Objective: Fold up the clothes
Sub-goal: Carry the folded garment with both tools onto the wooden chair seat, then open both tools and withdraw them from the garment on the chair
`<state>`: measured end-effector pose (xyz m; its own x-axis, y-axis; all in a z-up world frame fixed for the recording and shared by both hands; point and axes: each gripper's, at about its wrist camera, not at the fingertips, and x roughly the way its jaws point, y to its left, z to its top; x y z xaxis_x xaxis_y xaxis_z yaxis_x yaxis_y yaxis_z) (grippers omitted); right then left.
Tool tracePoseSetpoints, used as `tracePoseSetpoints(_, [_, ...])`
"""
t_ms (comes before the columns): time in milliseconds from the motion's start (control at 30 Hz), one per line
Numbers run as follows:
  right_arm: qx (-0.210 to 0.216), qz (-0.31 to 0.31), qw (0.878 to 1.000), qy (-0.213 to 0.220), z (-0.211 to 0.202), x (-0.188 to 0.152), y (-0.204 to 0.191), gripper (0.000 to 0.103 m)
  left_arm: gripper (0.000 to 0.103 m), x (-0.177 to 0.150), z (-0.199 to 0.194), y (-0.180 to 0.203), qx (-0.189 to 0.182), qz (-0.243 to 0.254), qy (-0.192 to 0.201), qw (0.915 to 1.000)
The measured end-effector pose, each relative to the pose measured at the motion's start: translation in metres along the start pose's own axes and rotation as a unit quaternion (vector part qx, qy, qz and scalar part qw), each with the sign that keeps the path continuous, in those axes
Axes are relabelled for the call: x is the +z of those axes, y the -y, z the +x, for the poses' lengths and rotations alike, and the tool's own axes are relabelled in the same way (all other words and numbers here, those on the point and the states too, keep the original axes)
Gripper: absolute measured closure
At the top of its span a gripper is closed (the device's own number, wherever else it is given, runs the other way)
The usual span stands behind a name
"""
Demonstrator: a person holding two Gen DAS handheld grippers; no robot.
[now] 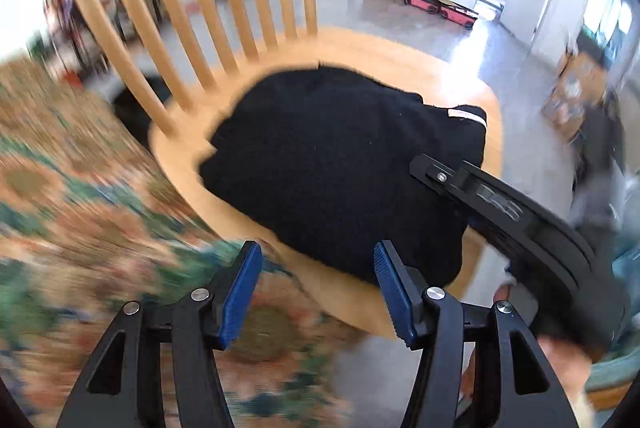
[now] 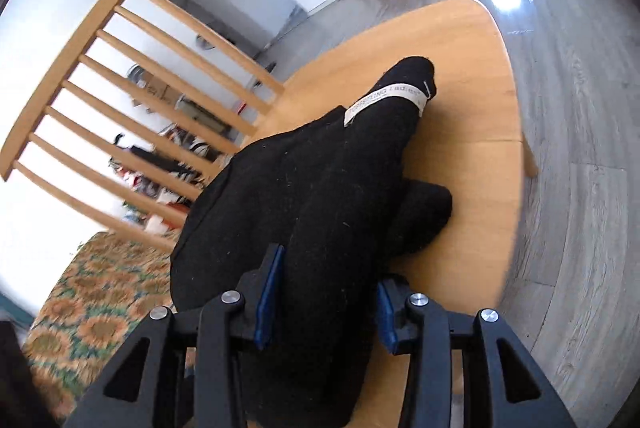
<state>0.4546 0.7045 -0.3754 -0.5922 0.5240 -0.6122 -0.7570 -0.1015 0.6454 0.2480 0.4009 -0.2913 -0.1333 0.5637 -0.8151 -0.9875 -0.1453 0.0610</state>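
Standing apart with nothing between its blue pads [image 1: 240,292], the left gripper [image 1: 316,292] hangs at the near edge of the wooden chair seat [image 1: 360,47], just short of the black garment [image 1: 340,163] heaped there. The right gripper [image 2: 326,302] has black cloth running between its fingers, though whether the pads [image 2: 268,300] press it I cannot tell. A white label band [image 2: 384,99] wraps the garment's far end, and a sunflower-patterned cloth [image 2: 92,308] lies beside the chair.
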Motion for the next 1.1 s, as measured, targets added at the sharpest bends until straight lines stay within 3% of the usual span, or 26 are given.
tracePoseSetpoints(133, [0.003,0.002,1.0,-0.003,0.013,0.006,0.003,0.058,0.043,0.011,-0.019,0.011,0.045,0.019,0.029,0.9984])
tracePoseSetpoints(267, [-0.012,-0.018,1.0,-0.005,0.024,0.004,-0.012,0.056,0.042,0.025,-0.028,0.017,0.026,-0.027,0.046,0.9982])
tracePoseSetpoints(433, [-0.044,-0.025,0.998,-0.032,0.012,-0.005,-0.025,0.02,0.029,0.032,-0.047,0.019,-0.012,-0.084,0.061,0.9945])
tracePoseSetpoints(600, [-0.057,-0.083,0.995,-0.027,-0.033,0.001,-0.041,0.019,0.024,0.019,-0.07,0.011,-0.011,-0.089,0.114,0.9894])
tracePoseSetpoints(700, [-0.092,-0.154,0.984,-0.004,-0.064,0.007,-0.062,0.019,0.023,0.015,-0.082,0.014,-0.007,-0.086,0.135,0.9871])
tracePoseSetpoints(800, [-0.141,-0.25,0.958,0.01,-0.091,0.006,-0.091,0.019,0.023,0.016,-0.101,0.018,0.006,-0.078,0.144,0.9865])
tracePoseSetpoints(900, [-0.14,-0.317,0.937,0.039,-0.122,-0.007,-0.111,0.015,0.022,0.017,-0.116,0.021,0.002,-0.077,0.162,0.9837])
tracePoseSetpoints(967, [-0.115,-0.33,0.935,0.053,-0.142,-0.014,-0.117,0.013,0.021,0.018,-0.124,0.02,0.0,-0.077,0.169,0.9825])
tracePoseSetpoints(1000, [-0.107,-0.33,0.936,0.053,-0.145,-0.015,-0.119,0.006,0.021,0.02,-0.125,0.02,0.001,-0.076,0.17,0.9825])
tracePoseSetpoints(1033, [-0.106,-0.331,0.936,0.049,-0.146,-0.013,-0.123,0.0,0.02,0.023,-0.127,0.019,0.003,-0.074,0.17,0.9826])
tracePoseSetpoints(1100, [-0.117,-0.335,0.934,0.042,-0.151,-0.008,-0.125,0.0,0.02,0.027,-0.13,0.019,0.011,-0.075,0.168,0.9828])
